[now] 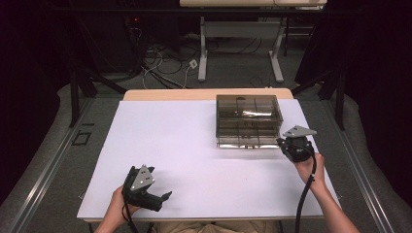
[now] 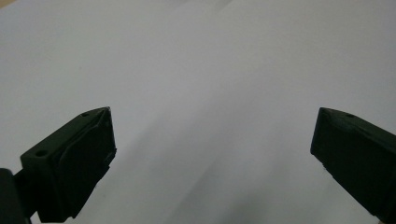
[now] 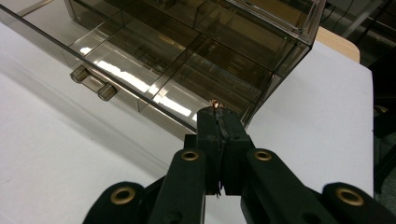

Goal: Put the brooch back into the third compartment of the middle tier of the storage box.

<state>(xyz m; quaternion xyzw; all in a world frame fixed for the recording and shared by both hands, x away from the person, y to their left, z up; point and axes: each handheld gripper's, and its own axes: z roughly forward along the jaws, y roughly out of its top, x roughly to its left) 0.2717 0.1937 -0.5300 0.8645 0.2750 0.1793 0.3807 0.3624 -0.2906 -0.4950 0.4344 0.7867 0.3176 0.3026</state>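
White surface (image 1: 194, 155) spread wide beneath both tongs. Smoky translucent plastic organiser box (image 1: 248, 120) with divided compartments, resting just ahead and to the left of the right tongs (image 1: 286, 144), well apart from the left tongs (image 1: 163, 199) across the sheet. Box front with its two small knobs (image 3: 93, 83) running crosswise before the right tongs (image 3: 217, 112), open compartments directly beyond the tips. Right tongs pressed together on a tiny coppery scrap (image 3: 215, 104), too small to identify, poised at the near right corner. Left tongs (image 2: 212, 149) spread wide, gripping nothing. Right hand far nearer for a drop into a compartment, probably.
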